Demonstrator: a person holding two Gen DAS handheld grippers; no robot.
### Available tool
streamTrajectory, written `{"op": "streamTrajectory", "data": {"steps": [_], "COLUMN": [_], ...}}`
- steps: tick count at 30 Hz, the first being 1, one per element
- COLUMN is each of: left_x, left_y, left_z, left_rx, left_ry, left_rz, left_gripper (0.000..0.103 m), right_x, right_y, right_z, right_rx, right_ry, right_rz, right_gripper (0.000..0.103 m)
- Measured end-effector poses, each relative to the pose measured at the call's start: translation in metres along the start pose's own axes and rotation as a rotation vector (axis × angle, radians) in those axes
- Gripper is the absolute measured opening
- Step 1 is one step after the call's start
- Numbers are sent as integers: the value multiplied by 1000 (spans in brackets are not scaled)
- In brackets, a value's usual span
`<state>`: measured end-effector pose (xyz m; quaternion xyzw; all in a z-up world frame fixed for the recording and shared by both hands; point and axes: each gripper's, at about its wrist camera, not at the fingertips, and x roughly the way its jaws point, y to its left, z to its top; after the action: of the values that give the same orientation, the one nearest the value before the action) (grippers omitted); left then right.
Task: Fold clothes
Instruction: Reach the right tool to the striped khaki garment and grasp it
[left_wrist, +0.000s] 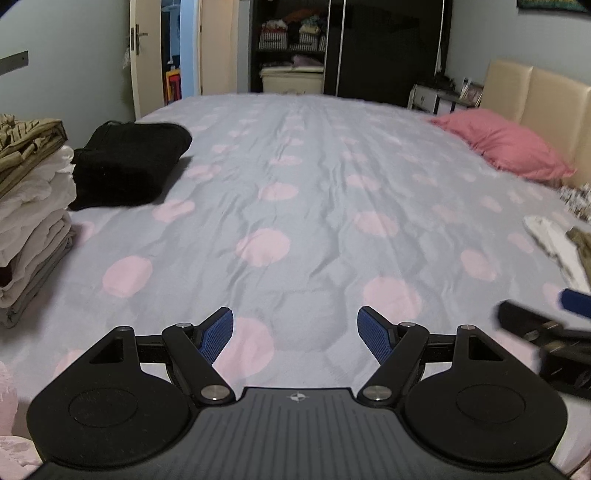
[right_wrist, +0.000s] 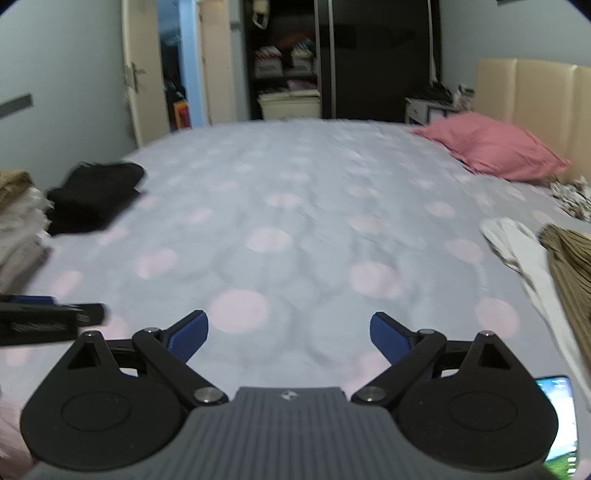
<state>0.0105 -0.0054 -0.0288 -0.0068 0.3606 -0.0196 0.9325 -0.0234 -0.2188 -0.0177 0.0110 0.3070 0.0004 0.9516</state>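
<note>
My left gripper (left_wrist: 294, 328) is open and empty above the grey bedsheet with pink dots (left_wrist: 295, 184). My right gripper (right_wrist: 289, 334) is open and empty too; it shows blurred at the right edge of the left wrist view (left_wrist: 546, 325). A folded black garment (left_wrist: 125, 166) lies at the far left of the bed, also in the right wrist view (right_wrist: 92, 197). A stack of folded white and olive clothes (left_wrist: 29, 221) stands at the left edge. Unfolded white (right_wrist: 528, 266) and olive striped (right_wrist: 572, 266) garments lie at the right.
A pink pillow (left_wrist: 506, 144) rests against the beige headboard (left_wrist: 535, 96) at the far right. A patterned cloth (right_wrist: 572, 195) lies near it. A lit phone (right_wrist: 561, 417) lies at the lower right. A dark wardrobe (left_wrist: 351, 48) and a door (left_wrist: 144, 55) stand beyond the bed.
</note>
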Motion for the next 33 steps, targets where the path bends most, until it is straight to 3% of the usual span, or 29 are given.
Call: {"op": "streamTrajectory", "data": {"steps": [6, 11, 24, 26, 27, 28, 33], "left_x": [12, 18, 27, 26, 26, 26, 26], "left_y": [3, 5, 11, 11, 11, 11, 11], "left_z": [-1, -1, -1, -1, -1, -1, -1], "left_rx": [-21, -50, -110, -110, -110, -110, -110], "left_ry": [38, 50, 83, 84, 85, 86, 89], "left_rz": [14, -11, -77, -78, -79, -79, -83], "left_gripper": [73, 73, 73, 73, 73, 73, 73], "right_x": [1, -4, 8, 9, 10, 11, 12], "right_y": [-68, -142, -326, -335, -339, -338, -320], "right_z": [2, 10, -5, -9, -11, -11, 2], "right_rx": [-39, -111, 29, 83, 110, 113, 94], "right_ry": [48, 77, 308, 306, 303, 300, 255], "right_rz": [-171, -376, -716, -699, -690, -686, -653], "right_gripper": [95, 96, 96, 82, 48, 26, 12]}}
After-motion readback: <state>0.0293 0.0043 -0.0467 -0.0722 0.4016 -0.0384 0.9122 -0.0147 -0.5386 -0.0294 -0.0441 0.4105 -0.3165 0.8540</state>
